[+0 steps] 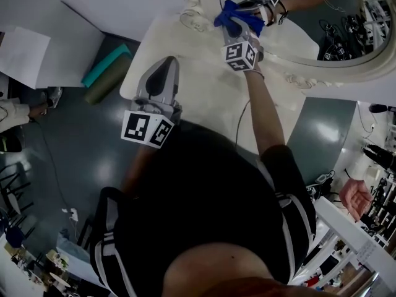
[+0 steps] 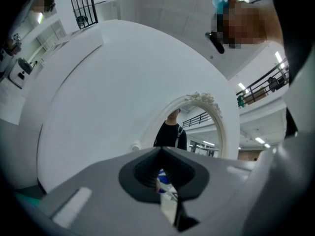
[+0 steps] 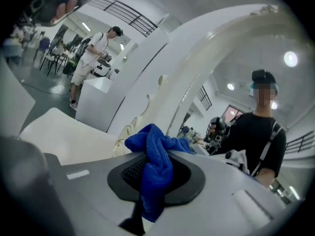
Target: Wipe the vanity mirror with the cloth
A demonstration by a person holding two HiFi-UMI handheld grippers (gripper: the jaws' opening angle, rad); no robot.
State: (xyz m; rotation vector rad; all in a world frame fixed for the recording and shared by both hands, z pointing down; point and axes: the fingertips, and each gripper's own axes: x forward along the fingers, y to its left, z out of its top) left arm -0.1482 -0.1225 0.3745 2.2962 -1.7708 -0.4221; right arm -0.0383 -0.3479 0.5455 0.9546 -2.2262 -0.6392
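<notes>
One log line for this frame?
right gripper: shut on cloth, at mirror frame | left gripper: shut, empty, over table edge | glass contact: unclear

Head view steeply down; both gripper views face vanity mirror point(image 1: 331, 26), right nearer.

Right claw point(image 3: 147, 181) clamps blue cloth point(image 3: 156, 154) beside mirror point(image 3: 236, 127).

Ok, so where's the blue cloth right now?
The blue cloth is pinched in the right claw, at the top centre of the head view, beside the ornate frame of the vanity mirror at the white table's far edge.
</notes>
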